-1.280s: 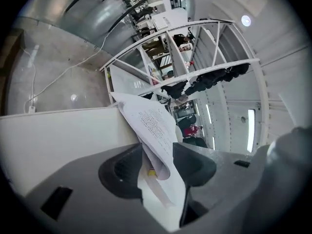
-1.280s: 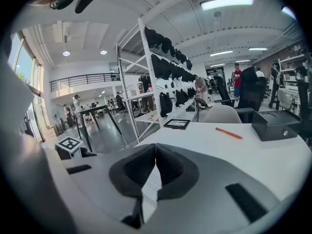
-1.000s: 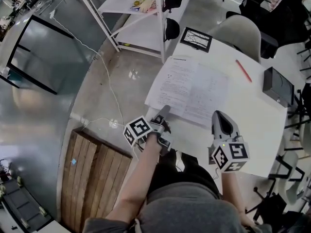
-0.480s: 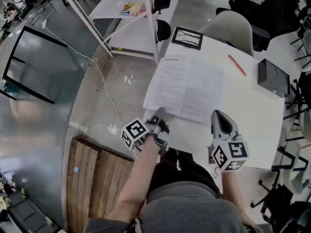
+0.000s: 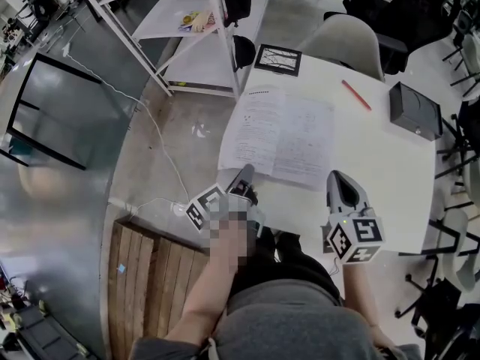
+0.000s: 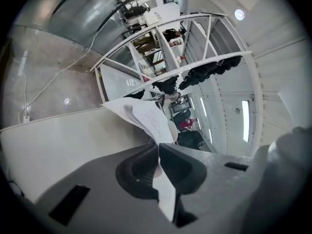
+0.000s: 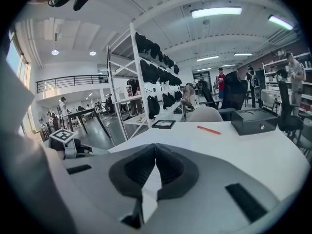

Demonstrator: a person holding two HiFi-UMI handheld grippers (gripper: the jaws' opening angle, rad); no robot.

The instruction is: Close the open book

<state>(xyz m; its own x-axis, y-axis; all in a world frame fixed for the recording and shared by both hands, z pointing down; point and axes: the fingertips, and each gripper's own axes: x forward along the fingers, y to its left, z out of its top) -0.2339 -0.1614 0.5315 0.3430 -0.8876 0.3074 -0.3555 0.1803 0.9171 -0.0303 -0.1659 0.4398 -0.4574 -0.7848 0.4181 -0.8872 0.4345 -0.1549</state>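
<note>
The open book (image 5: 281,137) lies flat on the white table (image 5: 390,193), its printed pages facing up. My left gripper (image 5: 245,172) sits at the book's near left corner. In the left gripper view its jaws (image 6: 158,147) are closing tight on the edge of a page (image 6: 146,118), and the pads press on the paper, which curls up off the table. My right gripper (image 5: 339,178) hovers over the table just to the right of the book's near edge. Its jaws (image 7: 155,152) are shut with nothing between them.
A red pen (image 5: 356,94) and a black box (image 5: 414,109) lie at the table's far right. A framed picture (image 5: 277,58) sits beyond the book, with a grey chair (image 5: 345,40) behind it. To the left are a white shelf rack (image 5: 202,13) and a wooden pallet (image 5: 146,276).
My left gripper's jaws have shut on the near left page corner and lifted it a little. The right gripper has shifted slightly beside the book.
</note>
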